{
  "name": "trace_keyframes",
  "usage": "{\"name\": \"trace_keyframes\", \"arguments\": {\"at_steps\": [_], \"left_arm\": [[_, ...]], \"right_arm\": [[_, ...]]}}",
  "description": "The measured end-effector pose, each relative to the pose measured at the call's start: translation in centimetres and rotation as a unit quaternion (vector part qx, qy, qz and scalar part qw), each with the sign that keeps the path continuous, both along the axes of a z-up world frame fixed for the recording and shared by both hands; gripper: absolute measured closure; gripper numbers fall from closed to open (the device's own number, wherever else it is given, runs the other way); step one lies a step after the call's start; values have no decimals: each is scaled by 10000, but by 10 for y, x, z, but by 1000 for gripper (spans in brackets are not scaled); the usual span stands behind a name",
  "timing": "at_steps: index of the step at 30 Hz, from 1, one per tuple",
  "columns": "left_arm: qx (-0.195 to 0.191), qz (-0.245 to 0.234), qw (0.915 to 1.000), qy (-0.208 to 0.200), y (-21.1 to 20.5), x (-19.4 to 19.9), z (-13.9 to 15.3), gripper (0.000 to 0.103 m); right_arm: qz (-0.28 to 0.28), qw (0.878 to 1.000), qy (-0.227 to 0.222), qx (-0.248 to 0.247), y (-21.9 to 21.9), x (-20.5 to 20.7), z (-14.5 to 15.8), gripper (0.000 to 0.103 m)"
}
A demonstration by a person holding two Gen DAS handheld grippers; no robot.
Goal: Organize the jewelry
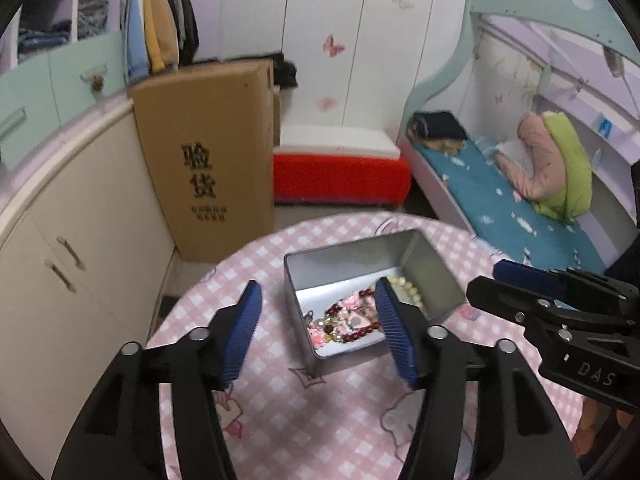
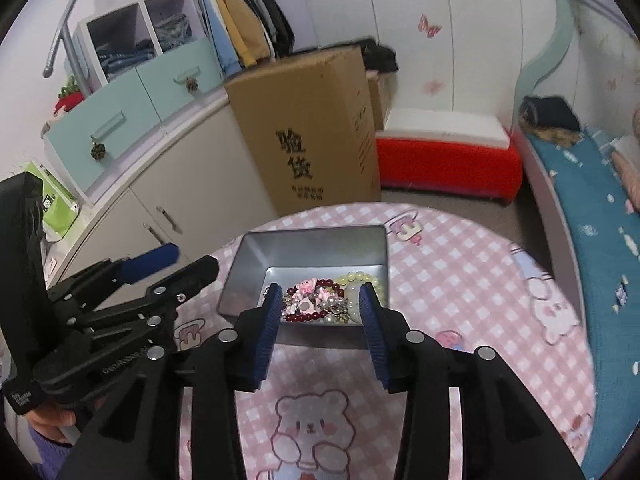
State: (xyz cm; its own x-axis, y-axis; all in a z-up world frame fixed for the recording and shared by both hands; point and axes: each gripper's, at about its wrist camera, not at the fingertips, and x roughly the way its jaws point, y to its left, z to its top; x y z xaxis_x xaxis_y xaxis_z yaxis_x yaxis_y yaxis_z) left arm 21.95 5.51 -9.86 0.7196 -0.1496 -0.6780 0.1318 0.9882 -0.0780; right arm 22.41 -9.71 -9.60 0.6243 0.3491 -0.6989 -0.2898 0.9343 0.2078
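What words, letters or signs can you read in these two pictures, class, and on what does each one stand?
"验货": large black characters on the tall cardboard box.
Two smaller lines beneath them on the same box: too blurred to read.
"DAS": on the black body of the right gripper, in the left wrist view; it may run on out of view.
Small white print on the left gripper body: too small to read.
Side print on the cardboard box: unreadable.

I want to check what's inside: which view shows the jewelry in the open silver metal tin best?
The right wrist view: the jewelry pile lies framed between open fingers. In the left wrist view, one blue finger pad covers part of the jewelry.
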Motion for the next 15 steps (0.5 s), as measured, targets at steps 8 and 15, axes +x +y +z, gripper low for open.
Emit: {"name": "trace_keyframes", "arguments": {"at_steps": [8, 15], "left_arm": [[129, 62, 9950, -988, -9, -69, 53, 20], [245, 187, 9858, -1648, -18, -124, 92, 14]], "right_arm": [[-322, 9944, -1004, -102, -14, -67, 50, 39], [-458, 9819, -1811, -311, -14, -125, 84, 28]]}}
